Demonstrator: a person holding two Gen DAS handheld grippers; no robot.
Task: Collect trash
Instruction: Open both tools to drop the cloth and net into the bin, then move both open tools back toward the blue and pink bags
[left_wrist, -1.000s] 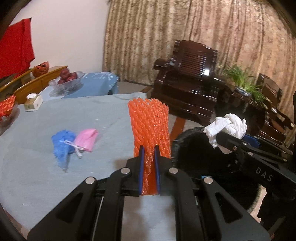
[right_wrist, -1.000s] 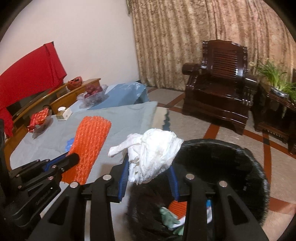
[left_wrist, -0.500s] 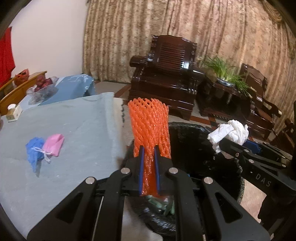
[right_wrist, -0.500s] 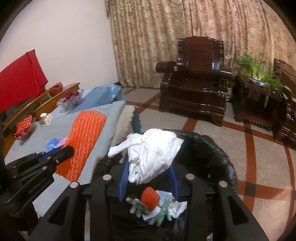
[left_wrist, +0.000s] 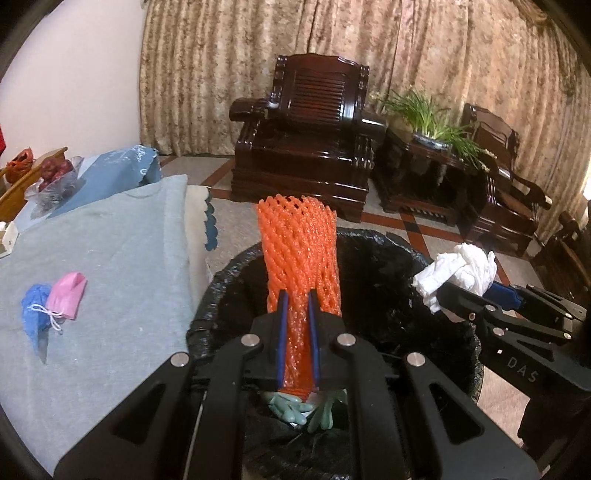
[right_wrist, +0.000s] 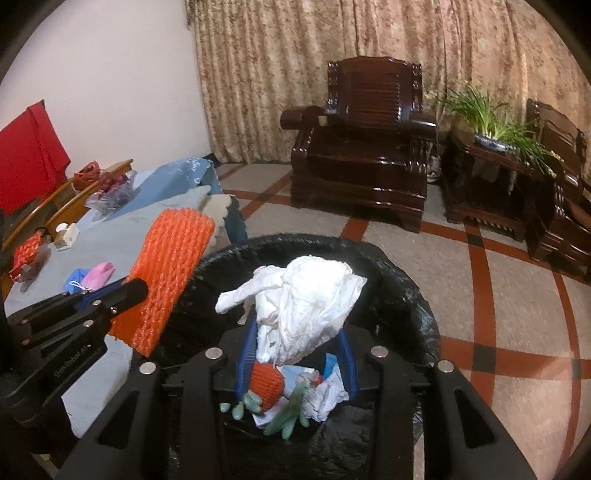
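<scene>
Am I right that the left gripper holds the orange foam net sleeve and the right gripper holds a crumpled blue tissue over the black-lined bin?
Not quite: the right gripper holds a crumpled white tissue, as the right wrist view shows. The rest stands.

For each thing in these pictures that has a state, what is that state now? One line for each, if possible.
Left tongs: shut on the orange foam net.
Orange foam net: held upright above the bin.
Right tongs: shut on the white crumpled plastic bag.
White crumpled plastic bag: held above the bin.
Black-lined trash bin: open, trash already inside.
Green gloves: lying in the bin.
Pink and blue bundles: lying on the table.
</scene>
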